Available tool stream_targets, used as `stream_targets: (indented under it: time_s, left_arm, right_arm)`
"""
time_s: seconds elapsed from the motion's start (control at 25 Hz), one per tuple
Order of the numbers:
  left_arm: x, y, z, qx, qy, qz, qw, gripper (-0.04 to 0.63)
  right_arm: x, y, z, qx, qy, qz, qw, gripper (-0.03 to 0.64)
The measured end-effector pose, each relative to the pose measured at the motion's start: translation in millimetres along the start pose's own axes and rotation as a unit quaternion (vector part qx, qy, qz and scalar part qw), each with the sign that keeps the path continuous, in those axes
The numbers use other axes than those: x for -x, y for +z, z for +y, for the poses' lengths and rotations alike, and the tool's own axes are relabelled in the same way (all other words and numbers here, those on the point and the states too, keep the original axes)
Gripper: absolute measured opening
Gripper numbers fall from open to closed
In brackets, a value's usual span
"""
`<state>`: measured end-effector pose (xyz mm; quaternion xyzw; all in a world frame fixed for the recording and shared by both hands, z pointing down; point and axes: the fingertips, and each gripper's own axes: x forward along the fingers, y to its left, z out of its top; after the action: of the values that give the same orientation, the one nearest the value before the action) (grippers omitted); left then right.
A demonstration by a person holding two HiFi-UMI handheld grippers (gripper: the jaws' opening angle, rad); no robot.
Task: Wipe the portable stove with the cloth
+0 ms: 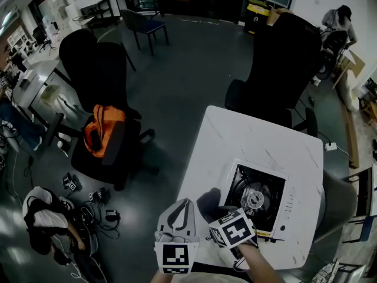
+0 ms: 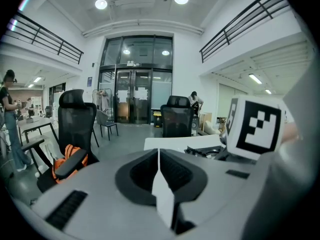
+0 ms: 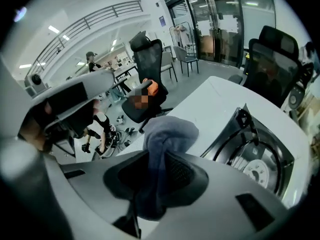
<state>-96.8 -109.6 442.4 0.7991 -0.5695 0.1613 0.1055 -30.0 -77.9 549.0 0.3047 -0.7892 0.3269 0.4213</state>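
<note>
Well left of the left claw (image 1: pixel 184 208), on the dark grey floor (image 1: pixel 177 81): a black office chair (image 1: pixel 97 75) with an orange jacket (image 1: pixel 100 128) on its seat, and cables (image 1: pixel 103 196) strewn near its base. Further ahead of that claw, a blue chair (image 1: pixel 147 23). Left claw shut tight, jaws pressed together on nothing, held at the near-left edge of the white table (image 1: pixel 259 137). Just right of it, the right claw (image 1: pixel 217 211), clamped on a bunched grey cloth (image 1: pixel 206 200) sticking out past the jaw tips above the tabletop. Right of and just beyond this claw, the portable stove (image 1: pixel 256 196), flat on the table, black top and burner ring exposed, near the cloth; contact impossible to judge. Ahead, past the table's far side, another black chair (image 1: pixel 283 52). Far right, a person (image 1: pixel 339 19).
</note>
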Motion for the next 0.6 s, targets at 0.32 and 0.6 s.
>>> stream_targets:
  time_s: [0.32, 0.6]
  left_arm:
    - [-4.3, -0.1, 1.4, -0.001, 0.001, 0.003, 1.0, 0.021]
    - [-8.9, 3.1, 2.2, -0.006, 0.0, 0.004, 1.0, 0.021]
  right_arm:
    - [1.1, 13.7, -33.5, 0.003, -0.035, 0.007, 0.999, 0.1]
    - [-1.1, 20.3, -47.9, -0.013, -0.029, 0.019, 0.999, 0.1]
